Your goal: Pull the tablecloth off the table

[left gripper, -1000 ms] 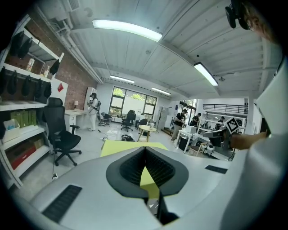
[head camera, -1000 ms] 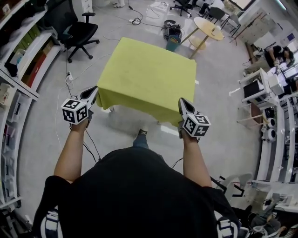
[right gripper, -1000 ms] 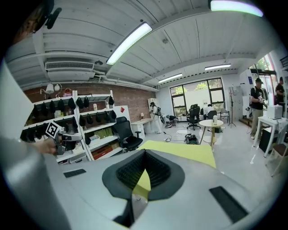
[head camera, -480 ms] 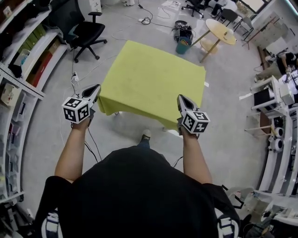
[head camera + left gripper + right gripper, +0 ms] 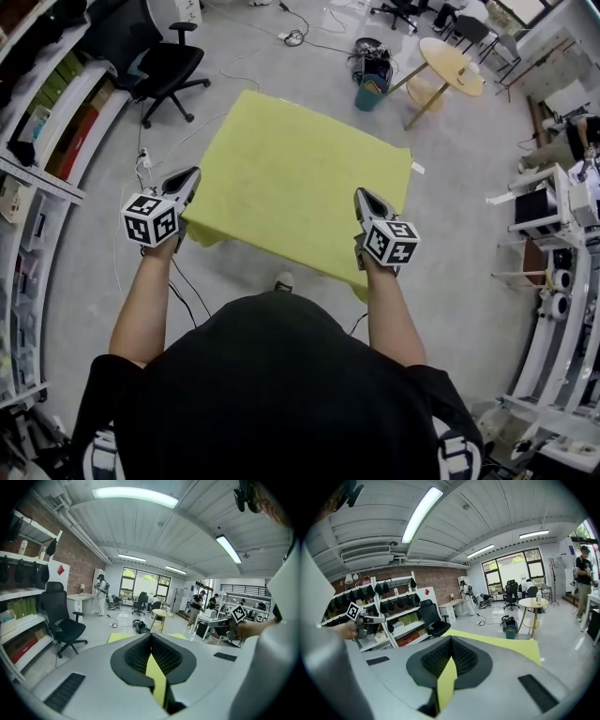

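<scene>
The yellow-green tablecloth (image 5: 295, 183) hangs stretched in the air in front of me, held by its two near corners. My left gripper (image 5: 190, 176) is shut on the near left corner; a strip of the tablecloth (image 5: 154, 679) shows pinched between its pads. My right gripper (image 5: 361, 195) is shut on the near right corner, and the tablecloth (image 5: 446, 681) runs out from between its pads to the far edge. The table under the cloth is hidden.
A black office chair (image 5: 159, 66) stands at the far left by the shelves (image 5: 42, 122). A round wooden table (image 5: 448, 66) and a teal bucket (image 5: 373, 86) are beyond the cloth. Desks with equipment (image 5: 553, 216) line the right. Cables lie on the floor.
Both grippers have drawn the cloth toward me; its near edge has risen and flattened out between them, and the cloth's far edge has slid nearer.
</scene>
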Demonstrator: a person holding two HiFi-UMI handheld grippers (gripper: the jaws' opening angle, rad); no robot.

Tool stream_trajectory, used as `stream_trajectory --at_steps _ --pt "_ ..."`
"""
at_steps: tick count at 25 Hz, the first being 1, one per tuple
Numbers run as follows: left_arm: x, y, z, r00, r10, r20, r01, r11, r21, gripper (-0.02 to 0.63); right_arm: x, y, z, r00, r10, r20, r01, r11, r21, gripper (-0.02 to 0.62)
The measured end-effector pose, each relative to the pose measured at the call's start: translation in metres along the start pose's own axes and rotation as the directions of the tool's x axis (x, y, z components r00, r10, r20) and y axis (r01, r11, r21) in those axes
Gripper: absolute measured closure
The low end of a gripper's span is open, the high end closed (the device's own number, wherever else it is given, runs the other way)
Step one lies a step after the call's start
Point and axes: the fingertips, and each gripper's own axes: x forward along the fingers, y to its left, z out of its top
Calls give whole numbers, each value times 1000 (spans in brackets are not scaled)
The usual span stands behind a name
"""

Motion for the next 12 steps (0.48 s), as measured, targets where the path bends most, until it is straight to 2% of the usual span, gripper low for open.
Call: stream_trajectory --at_steps 6,12 --pt "87 10 27 1000 10 -17 -10 1000 -9 584 53 -68 22 999 15 -32 -14 1000 22 575" --pt "149 2 47 1000 -7 -23 7 1000 -3 584 70 -115 46 1000 -1 -24 1 1000 27 575"
